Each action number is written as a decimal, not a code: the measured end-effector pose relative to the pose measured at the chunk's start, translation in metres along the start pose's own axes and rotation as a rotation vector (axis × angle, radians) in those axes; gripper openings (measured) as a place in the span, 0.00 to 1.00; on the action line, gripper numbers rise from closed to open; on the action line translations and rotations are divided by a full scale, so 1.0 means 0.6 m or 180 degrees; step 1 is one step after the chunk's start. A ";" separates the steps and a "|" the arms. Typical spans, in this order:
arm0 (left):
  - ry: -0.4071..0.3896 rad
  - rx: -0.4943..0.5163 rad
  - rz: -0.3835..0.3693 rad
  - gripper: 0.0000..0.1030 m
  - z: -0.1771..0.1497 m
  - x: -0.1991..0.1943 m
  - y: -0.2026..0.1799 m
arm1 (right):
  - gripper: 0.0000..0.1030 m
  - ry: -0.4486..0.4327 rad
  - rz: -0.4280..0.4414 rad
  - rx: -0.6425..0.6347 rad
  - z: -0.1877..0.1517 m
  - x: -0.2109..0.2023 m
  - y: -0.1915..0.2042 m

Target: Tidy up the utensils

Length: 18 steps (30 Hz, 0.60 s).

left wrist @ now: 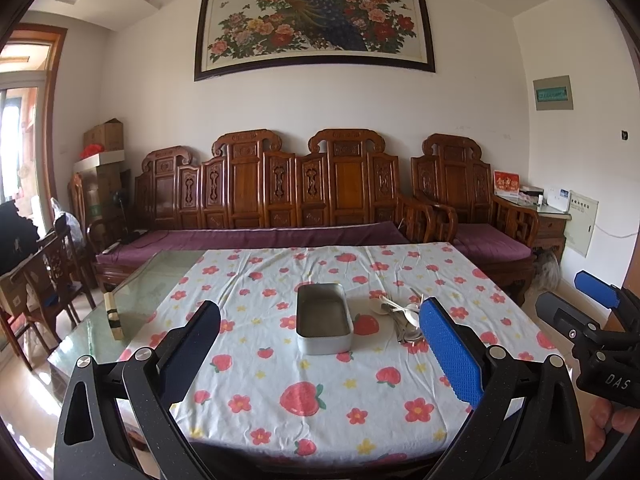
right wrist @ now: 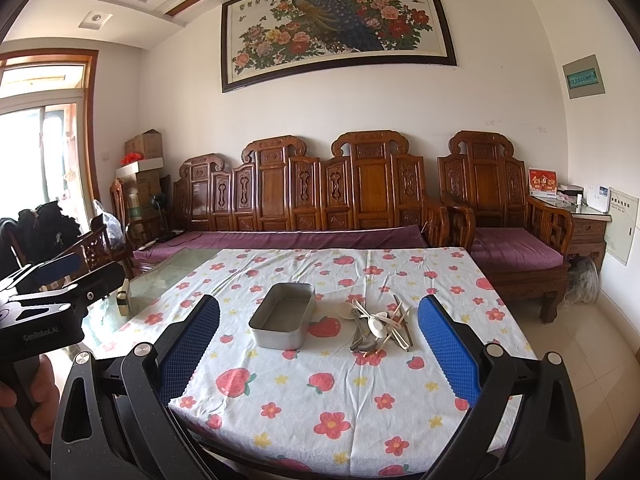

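On the flowered tablecloth (right wrist: 320, 396) we see the utensils (right wrist: 380, 326) in a loose crossed heap: white plastic spoons on top, grey metal spoons under them, thin chopsticks, pale and dark, poking out at angles. They lie just right of the metal tin (right wrist: 282, 316), near but apart from it. The tin is a rectangular, round-cornered, dull silver box, nothing inside it as far as we can tell. From the left wrist view the same heap (left wrist: 402, 316) sits right of the tin (left wrist: 324, 320).

Left gripper (left wrist: 320, 356) hangs wide apart above the near table edge, gripping nothing; blue pads. Right gripper (right wrist: 320, 354) is likewise spread wide, nothing between its fingers.

Writing: "DAS" on the right gripper's body in the left view, "GenRobot.AI" on the left gripper's body in the right view. Characters on the peacock painting (right wrist: 340, 24) are too small to read.
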<state>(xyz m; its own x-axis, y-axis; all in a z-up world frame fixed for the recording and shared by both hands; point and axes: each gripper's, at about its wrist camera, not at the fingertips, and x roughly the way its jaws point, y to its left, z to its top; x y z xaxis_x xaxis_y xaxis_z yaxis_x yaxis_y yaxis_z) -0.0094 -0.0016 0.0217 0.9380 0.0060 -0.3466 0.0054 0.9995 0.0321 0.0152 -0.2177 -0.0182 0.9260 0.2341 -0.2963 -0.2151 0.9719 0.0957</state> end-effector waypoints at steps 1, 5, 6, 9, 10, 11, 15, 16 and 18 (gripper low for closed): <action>0.0007 0.0003 0.0001 0.94 -0.003 0.003 -0.002 | 0.97 0.0016 -0.0001 0.0000 -0.003 -0.001 -0.002; 0.0099 0.0029 0.0012 0.94 -0.007 0.030 -0.003 | 0.97 0.0073 -0.0007 -0.0023 -0.009 0.022 -0.011; 0.0118 0.0038 0.0012 0.94 -0.009 0.036 -0.004 | 0.97 0.0086 -0.0007 -0.0030 -0.010 0.030 -0.012; 0.0211 0.0055 -0.0033 0.94 -0.012 0.072 -0.003 | 0.97 0.0119 -0.0015 -0.0043 -0.014 0.052 -0.020; 0.0221 0.0049 -0.0045 0.94 -0.013 0.079 -0.003 | 0.97 0.0138 -0.0021 -0.0042 -0.014 0.064 -0.026; 0.0246 0.0033 -0.0062 0.94 -0.013 0.093 -0.002 | 0.97 0.0164 -0.0031 -0.0039 -0.014 0.078 -0.033; 0.0342 0.0002 -0.0110 0.94 -0.018 0.137 -0.002 | 0.93 0.0258 -0.0010 -0.0113 -0.017 0.129 -0.059; 0.0372 0.0007 -0.0109 0.94 -0.020 0.150 -0.002 | 0.92 0.0278 0.0004 -0.0136 -0.020 0.139 -0.065; 0.0431 0.0041 -0.0118 0.94 -0.026 0.178 -0.007 | 0.88 0.0368 0.0006 -0.0185 -0.025 0.169 -0.081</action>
<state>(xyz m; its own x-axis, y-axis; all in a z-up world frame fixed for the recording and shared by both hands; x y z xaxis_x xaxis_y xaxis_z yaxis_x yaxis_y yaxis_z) 0.0855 -0.0049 -0.0303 0.8818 -0.0256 -0.4709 0.0443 0.9986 0.0286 0.1146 -0.2411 -0.0674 0.8843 0.2339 -0.4041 -0.2374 0.9705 0.0422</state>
